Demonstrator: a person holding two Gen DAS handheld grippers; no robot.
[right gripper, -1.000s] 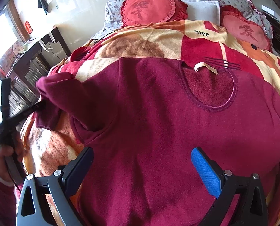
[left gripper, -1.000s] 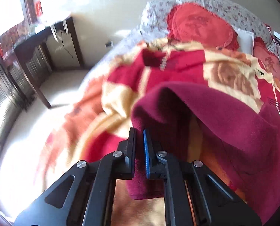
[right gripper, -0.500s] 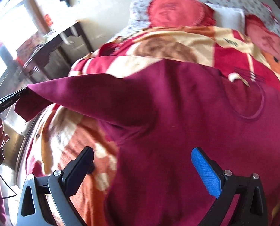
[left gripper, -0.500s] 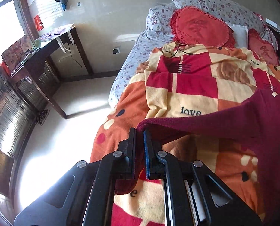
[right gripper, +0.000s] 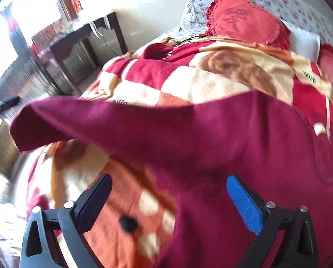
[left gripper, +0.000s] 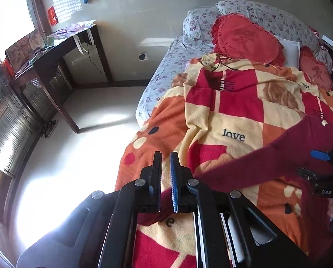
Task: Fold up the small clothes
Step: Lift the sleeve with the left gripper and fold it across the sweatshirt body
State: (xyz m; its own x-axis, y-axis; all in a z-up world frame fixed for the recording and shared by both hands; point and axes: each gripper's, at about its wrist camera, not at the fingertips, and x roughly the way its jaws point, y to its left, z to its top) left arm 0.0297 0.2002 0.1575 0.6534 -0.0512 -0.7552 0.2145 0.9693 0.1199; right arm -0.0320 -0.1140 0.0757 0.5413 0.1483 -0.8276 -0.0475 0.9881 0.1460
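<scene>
A maroon sweater (right gripper: pixel 255 145) lies flat on the patterned blanket (left gripper: pixel 233 111), neck towards the pillows. Its left sleeve (left gripper: pixel 255 163) is stretched out straight, off the blanket. My left gripper (left gripper: pixel 165 165) is shut on the cuff, with maroon cloth showing between the pads. My right gripper (right gripper: pixel 167 178) hovers over the sweater's side edge below the armpit. Its jaws stand wide and are closing, with the sweater's edge and blanket under them and no pad touching cloth. From the left wrist view the right gripper (left gripper: pixel 318 163) appears at the far right over the sweater.
Heart-shaped red cushions (left gripper: pixel 244 38) and floral pillows sit at the head of the bed. A dark wooden desk (left gripper: pixel 54 51) with papers stands by the wall on the left. Bright tiled floor (left gripper: pixel 77 156) runs beside the bed's left edge.
My left gripper has pulled the cuff outwards and up, so the bunched sleeve is now straight. My right gripper has slid left from the chest to the side edge, jaws slightly narrower.
</scene>
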